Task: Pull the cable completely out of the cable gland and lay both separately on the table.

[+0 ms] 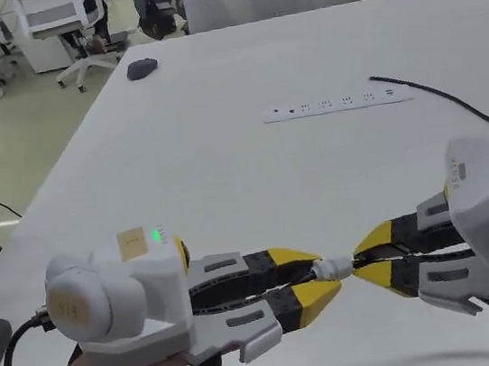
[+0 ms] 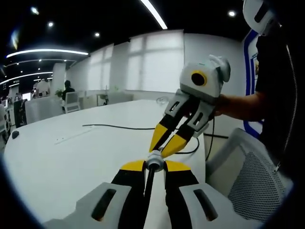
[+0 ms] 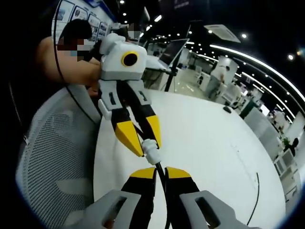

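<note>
A small white cable gland [image 1: 334, 269] hangs above the near part of the white table [image 1: 253, 182]. My left gripper [image 1: 330, 273], held in a hand at the lower left, is shut on it. A thin black cable [image 3: 162, 177] runs out of the gland [image 3: 150, 147] into my right gripper [image 3: 160, 171], which is shut on it. In the head view the right gripper [image 1: 358, 267] comes in from the right, its tips almost touching the left one's. In the left gripper view the gland [image 2: 155, 161] sits between the yellow tips, and the cable [image 2: 149, 185] runs back between the jaws.
A white power strip [image 1: 338, 102] and a long black cord [image 1: 442, 96] lie at the far right of the table. A dark mouse [image 1: 141, 67] rests near the far left edge. Office chairs [image 1: 66, 17] stand beyond the table, and a mesh chair [image 3: 57, 143] is close by.
</note>
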`<control>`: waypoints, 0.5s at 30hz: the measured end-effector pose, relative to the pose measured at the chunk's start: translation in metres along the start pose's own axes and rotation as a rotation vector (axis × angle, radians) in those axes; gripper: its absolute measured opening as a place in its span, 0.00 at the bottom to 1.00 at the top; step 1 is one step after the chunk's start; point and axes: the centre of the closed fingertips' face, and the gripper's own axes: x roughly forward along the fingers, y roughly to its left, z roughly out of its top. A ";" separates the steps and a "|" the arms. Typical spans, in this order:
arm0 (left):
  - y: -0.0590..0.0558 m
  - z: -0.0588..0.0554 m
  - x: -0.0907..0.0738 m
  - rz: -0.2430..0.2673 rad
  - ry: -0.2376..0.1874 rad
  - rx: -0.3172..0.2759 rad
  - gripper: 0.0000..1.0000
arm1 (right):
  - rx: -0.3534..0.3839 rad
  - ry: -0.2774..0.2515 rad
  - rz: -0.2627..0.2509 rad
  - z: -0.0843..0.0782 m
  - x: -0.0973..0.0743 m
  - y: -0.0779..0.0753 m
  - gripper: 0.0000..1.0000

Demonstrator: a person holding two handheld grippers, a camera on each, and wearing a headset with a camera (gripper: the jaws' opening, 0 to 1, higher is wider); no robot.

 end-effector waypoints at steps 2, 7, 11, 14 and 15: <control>-0.001 -0.001 0.000 -0.004 0.007 0.006 0.14 | -0.001 0.004 0.008 -0.001 0.000 0.002 0.02; -0.005 -0.001 0.000 -0.008 0.009 0.007 0.14 | 0.055 -0.013 0.025 -0.004 -0.004 0.003 0.01; -0.003 0.001 -0.004 0.002 0.010 0.020 0.14 | 0.053 0.031 0.000 -0.021 -0.012 -0.003 0.00; 0.000 0.002 -0.010 0.024 0.014 0.046 0.14 | 0.112 0.053 -0.025 -0.040 -0.022 -0.011 0.00; 0.001 0.002 -0.013 0.026 0.011 0.038 0.14 | 0.122 0.055 -0.036 -0.045 -0.026 -0.013 0.00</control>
